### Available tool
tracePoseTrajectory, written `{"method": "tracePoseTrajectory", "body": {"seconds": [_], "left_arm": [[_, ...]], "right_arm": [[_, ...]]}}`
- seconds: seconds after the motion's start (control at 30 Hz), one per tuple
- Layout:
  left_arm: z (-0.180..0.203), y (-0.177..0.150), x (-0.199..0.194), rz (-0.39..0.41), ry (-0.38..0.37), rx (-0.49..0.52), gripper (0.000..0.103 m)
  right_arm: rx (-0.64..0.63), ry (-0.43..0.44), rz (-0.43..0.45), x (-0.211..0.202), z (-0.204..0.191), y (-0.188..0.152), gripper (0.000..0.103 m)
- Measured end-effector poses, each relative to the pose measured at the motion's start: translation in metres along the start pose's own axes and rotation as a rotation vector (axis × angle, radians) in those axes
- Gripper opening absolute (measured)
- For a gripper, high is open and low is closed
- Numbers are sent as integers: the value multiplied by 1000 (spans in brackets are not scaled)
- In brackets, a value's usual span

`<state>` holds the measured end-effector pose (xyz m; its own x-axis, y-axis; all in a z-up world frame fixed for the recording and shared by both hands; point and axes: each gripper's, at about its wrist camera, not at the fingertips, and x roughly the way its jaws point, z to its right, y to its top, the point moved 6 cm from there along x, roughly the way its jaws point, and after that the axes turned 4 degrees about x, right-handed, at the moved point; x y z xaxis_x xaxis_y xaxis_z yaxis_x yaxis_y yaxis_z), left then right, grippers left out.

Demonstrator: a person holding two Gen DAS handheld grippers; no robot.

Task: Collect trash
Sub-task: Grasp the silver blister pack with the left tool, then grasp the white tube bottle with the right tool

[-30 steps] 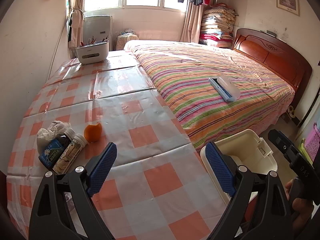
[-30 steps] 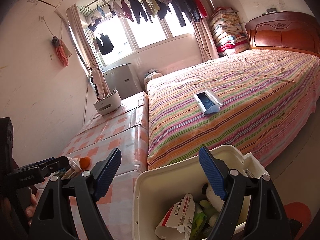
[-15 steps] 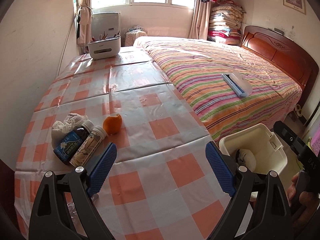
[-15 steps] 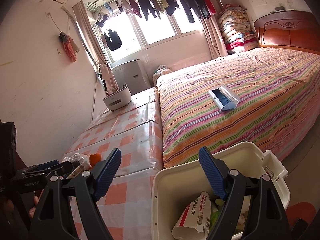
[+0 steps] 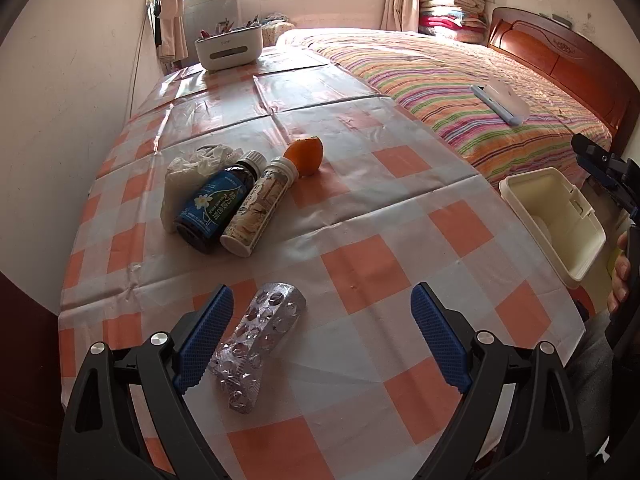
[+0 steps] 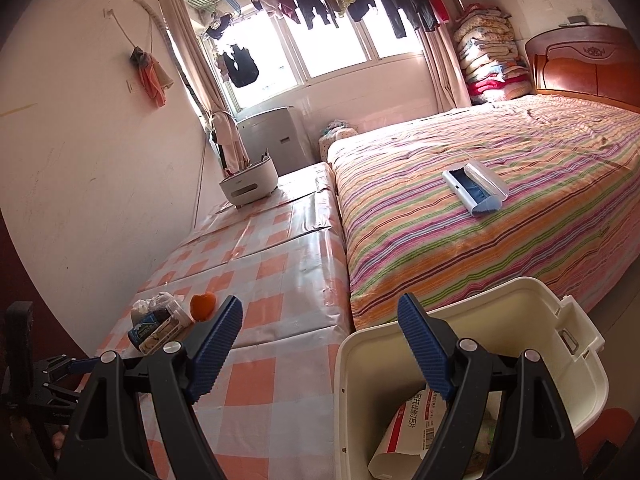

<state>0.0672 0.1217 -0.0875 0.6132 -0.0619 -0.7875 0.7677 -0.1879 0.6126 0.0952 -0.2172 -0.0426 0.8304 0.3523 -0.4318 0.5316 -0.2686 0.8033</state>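
On the checked tablecloth (image 5: pixel 360 264) lies a silver blister pack (image 5: pixel 258 342), just inside the left finger of my open left gripper (image 5: pixel 320 336). Farther off lie a dark blue bottle (image 5: pixel 216 208), a pale tube bottle (image 5: pixel 260 208), a crumpled white tissue (image 5: pixel 188 168) and an orange peel (image 5: pixel 306 156). The cream trash bin (image 5: pixel 560 216) stands off the table's right edge. My right gripper (image 6: pixel 320 344) hangs open and empty over the bin's (image 6: pixel 520 320) near rim; a red-and-white carton (image 6: pixel 408 432) lies inside.
A striped bed (image 5: pixel 460 80) runs along the table's right side, with a blue-and-white brush case (image 5: pixel 500 104) on it. A white desk organiser (image 5: pixel 228 48) stands at the table's far end. A wall bounds the left side. A hand (image 5: pixel 620 276) holds the right gripper.
The left gripper has swung left and dipped toward the table; the blister pack has come into view between its fingers. The right view has drifted slightly, the bin sitting lower right.
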Motion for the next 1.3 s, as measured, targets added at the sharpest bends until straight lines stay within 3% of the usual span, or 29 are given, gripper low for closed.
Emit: {"method": "tracePoseTrajectory", "body": {"seconds": [0.1, 0.23, 0.43, 0.67, 0.9, 1.07, 1.3], "left_arm": [[-19, -9, 7, -44, 14, -20, 85], [-28, -22, 20, -113, 6, -13, 57], [-26, -31, 32, -163, 3, 16, 37], [-24, -28, 33, -159, -11, 14, 31], [-38, -24, 35, -145, -42, -71, 30], [-52, -24, 33, -129, -36, -131, 29], [-67, -26, 27, -106, -33, -186, 29]], "right_arm": [[-10, 12, -7, 4, -8, -2, 78], [-24, 29, -17, 8, -19, -5, 78], [-36, 65, -50, 21, -36, -10, 78], [-126, 121, -130, 52, -77, -21, 78], [-155, 216, -295, 87, -123, -46, 78], [-199, 231, -391, 110, -159, -64, 78], [-283, 210, -444, 137, -205, -74, 78]]}}
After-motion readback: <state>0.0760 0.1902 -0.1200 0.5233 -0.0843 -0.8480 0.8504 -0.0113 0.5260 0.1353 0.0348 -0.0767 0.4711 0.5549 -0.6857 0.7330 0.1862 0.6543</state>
